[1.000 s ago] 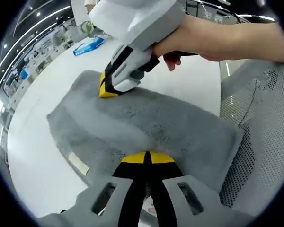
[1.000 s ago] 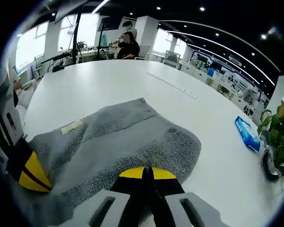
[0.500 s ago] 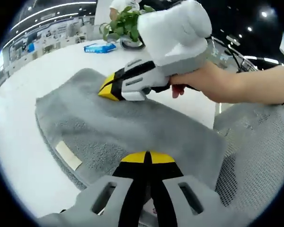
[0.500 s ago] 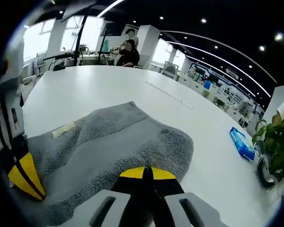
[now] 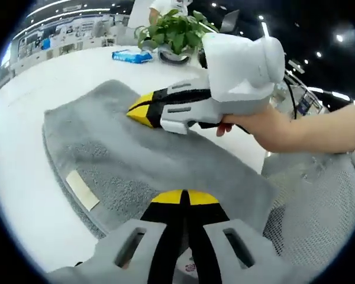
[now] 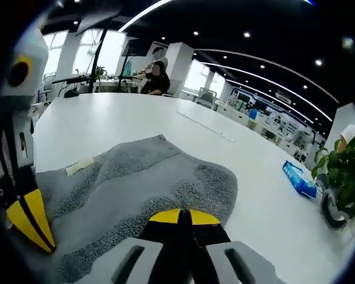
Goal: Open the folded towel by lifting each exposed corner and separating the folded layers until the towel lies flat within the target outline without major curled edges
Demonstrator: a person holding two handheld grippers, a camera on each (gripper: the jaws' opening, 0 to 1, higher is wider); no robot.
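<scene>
The grey towel (image 5: 165, 160) lies spread on the white table (image 5: 23, 148), with a white label (image 5: 81, 190) near its left edge. My left gripper (image 5: 183, 198) is shut, its yellow tips pinched on the towel's near edge. A hand holds my right gripper (image 5: 141, 110), which reaches in from the right and is shut at the towel's far edge. In the right gripper view, the towel (image 6: 154, 183) stretches away from my right gripper (image 6: 183, 216), whose tips are together on the cloth. The left gripper (image 6: 28, 220) stands at the left with its yellow tip on the towel.
A blue packet (image 5: 132, 56) and a potted plant (image 5: 176, 32) stand at the table's far end. A grey mesh chair (image 5: 319, 201) is beside the table on the right. In the right gripper view a person (image 6: 155, 77) sits far off behind the long table (image 6: 165, 118).
Both cameras have tilted and shifted, so the room stands differently. The right gripper has levelled out over the towel's far edge. The towel keeps its shape.
</scene>
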